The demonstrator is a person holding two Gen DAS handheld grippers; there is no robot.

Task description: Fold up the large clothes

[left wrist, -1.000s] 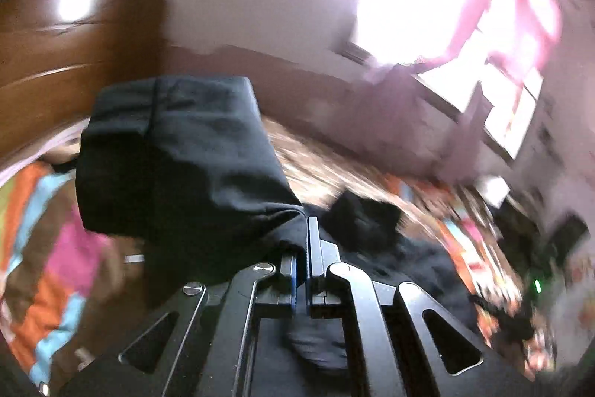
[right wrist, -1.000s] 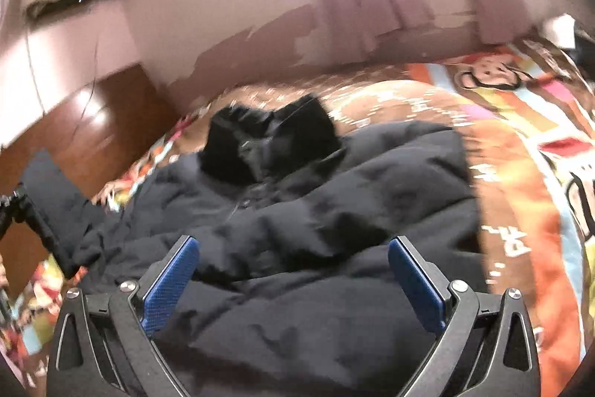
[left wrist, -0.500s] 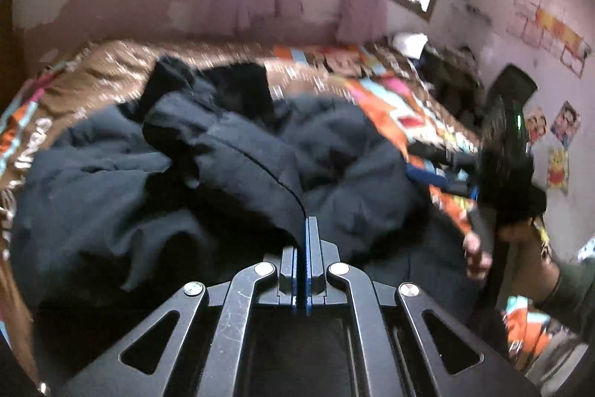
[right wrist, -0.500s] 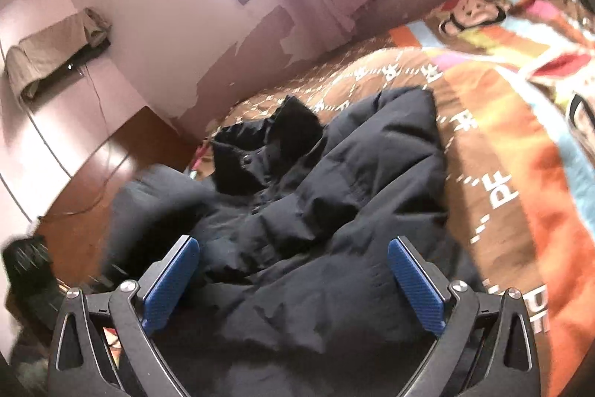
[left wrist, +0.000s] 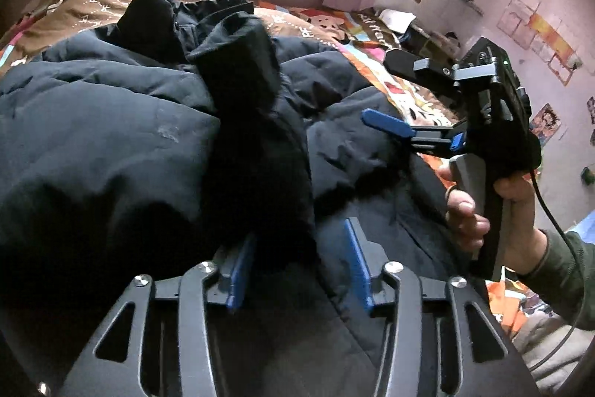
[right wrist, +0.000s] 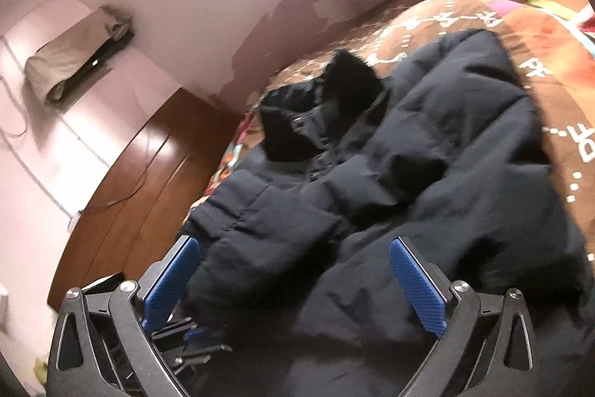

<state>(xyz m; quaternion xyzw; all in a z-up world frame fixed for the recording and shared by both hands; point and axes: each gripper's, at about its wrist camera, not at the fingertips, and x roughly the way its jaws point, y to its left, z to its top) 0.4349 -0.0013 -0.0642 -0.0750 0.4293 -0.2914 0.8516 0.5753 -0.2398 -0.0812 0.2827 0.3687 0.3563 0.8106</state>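
Lying spread on the bright cartoon bedspread (left wrist: 375, 36) is the big puffy black jacket (left wrist: 111, 136), one sleeve (left wrist: 245, 106) laid across its front. The left gripper (left wrist: 299, 259) has its blue fingers apart around the sleeve's end, not squeezing. The right gripper (right wrist: 293, 278) hovers wide open over the jacket, maybe ready for another fold.

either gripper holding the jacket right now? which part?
Nothing is held. The left gripper is open, with the jacket's sleeve lying loose between its fingers. The right gripper is open above the black jacket.
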